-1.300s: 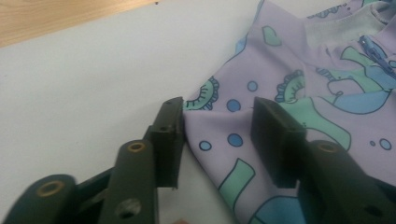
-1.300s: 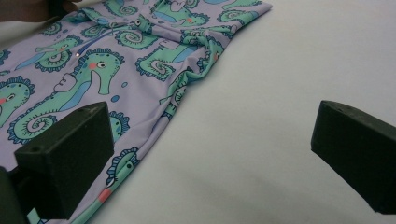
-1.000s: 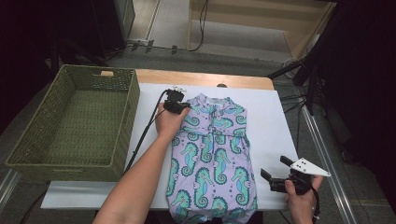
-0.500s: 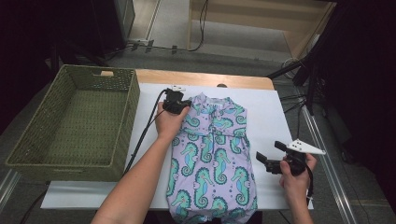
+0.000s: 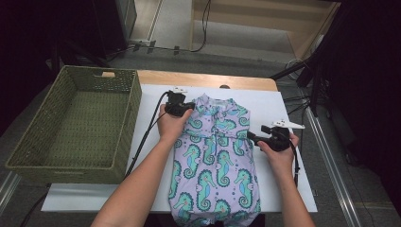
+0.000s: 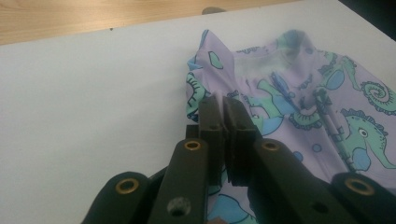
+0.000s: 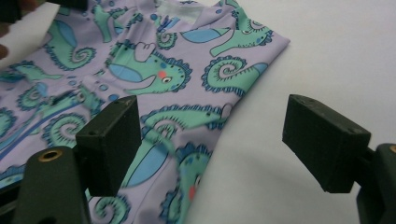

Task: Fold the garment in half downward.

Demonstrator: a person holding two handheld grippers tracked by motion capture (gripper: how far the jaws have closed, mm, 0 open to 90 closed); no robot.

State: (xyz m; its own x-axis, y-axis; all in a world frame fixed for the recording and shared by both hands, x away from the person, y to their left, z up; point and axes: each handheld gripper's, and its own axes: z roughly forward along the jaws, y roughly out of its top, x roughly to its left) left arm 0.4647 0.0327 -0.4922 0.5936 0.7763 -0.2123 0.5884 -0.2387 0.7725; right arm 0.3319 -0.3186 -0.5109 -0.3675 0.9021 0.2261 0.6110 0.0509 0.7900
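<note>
A lilac baby garment [image 5: 215, 161] printed with teal seahorses lies flat on the white sheet, neck end far from me. My left gripper [image 5: 182, 108] rests at its top left corner. In the left gripper view its jaws [image 6: 223, 105] are shut on a fold of the garment's shoulder edge [image 6: 303, 93]. My right gripper [image 5: 250, 137] sits at the garment's right side, about mid-height. Its jaws [image 7: 215, 135] have just been closing but still stand wide apart. The garment's right edge [image 7: 154, 70] lies between them, with no pad pressing on it.
A large green wicker basket [image 5: 61, 166] stands at the left of the table, nothing in it. The white sheet [image 5: 293, 109] covers the wooden tabletop [image 5: 203, 79]. The left gripper's black cable [image 5: 146, 132] trails down between basket and garment.
My right hand has travelled from the sheet's lower right, up and left to the garment's right edge. The left hand and the garment have stayed put.
</note>
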